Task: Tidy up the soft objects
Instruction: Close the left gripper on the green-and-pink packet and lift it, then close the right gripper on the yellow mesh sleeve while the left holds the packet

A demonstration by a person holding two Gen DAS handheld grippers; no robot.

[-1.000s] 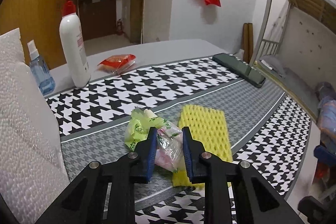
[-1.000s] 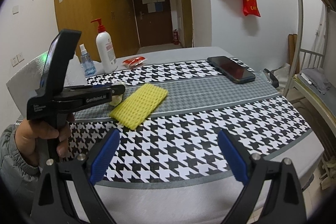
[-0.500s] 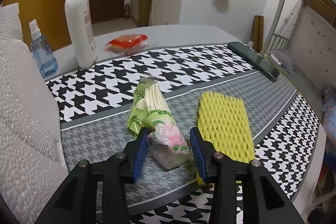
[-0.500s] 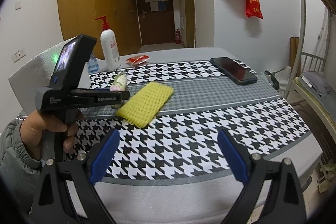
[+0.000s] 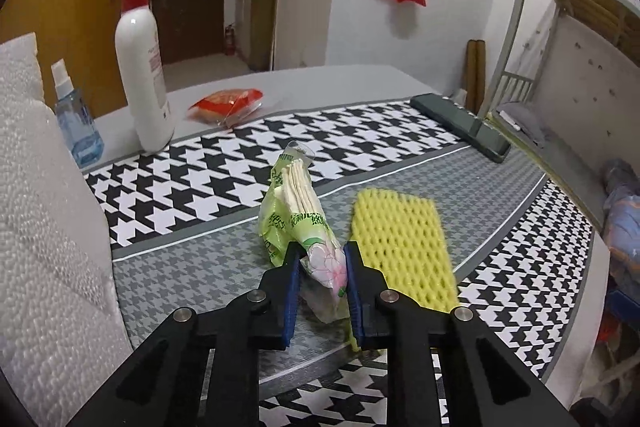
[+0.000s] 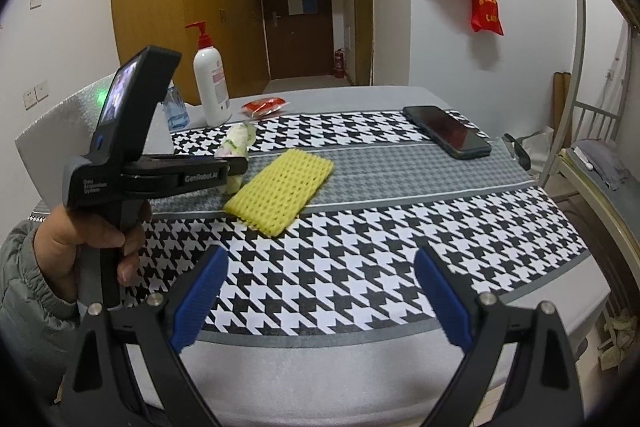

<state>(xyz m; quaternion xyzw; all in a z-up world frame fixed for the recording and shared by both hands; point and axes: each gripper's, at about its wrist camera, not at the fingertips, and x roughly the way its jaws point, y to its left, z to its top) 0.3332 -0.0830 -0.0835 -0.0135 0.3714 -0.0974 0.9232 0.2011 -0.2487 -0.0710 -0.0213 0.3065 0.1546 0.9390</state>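
My left gripper (image 5: pixel 320 259) is shut on the near end of a green tissue pack (image 5: pixel 298 215). The pack stands tilted with its far end raised. It also shows in the right wrist view (image 6: pixel 236 143), gripped by the left gripper (image 6: pixel 236 165). A yellow foam net sleeve (image 5: pixel 400 243) lies flat on the grey band just right of the pack; it also shows in the right wrist view (image 6: pixel 280 191). My right gripper (image 6: pixel 320 291) is open and empty, above the table's near edge.
A white pump bottle (image 5: pixel 142 79), a blue spray bottle (image 5: pixel 76 123) and a red snack packet (image 5: pixel 226 103) stand at the back. A white foam sheet (image 5: pixel 44 227) rises at the left. A phone (image 6: pixel 446 131) lies at the right, on the houndstooth cloth (image 6: pixel 360 255).
The left gripper's jaws opened around the tissue pack, then closed again on its near end. The pack now stands more upright. The right gripper has hardly moved.
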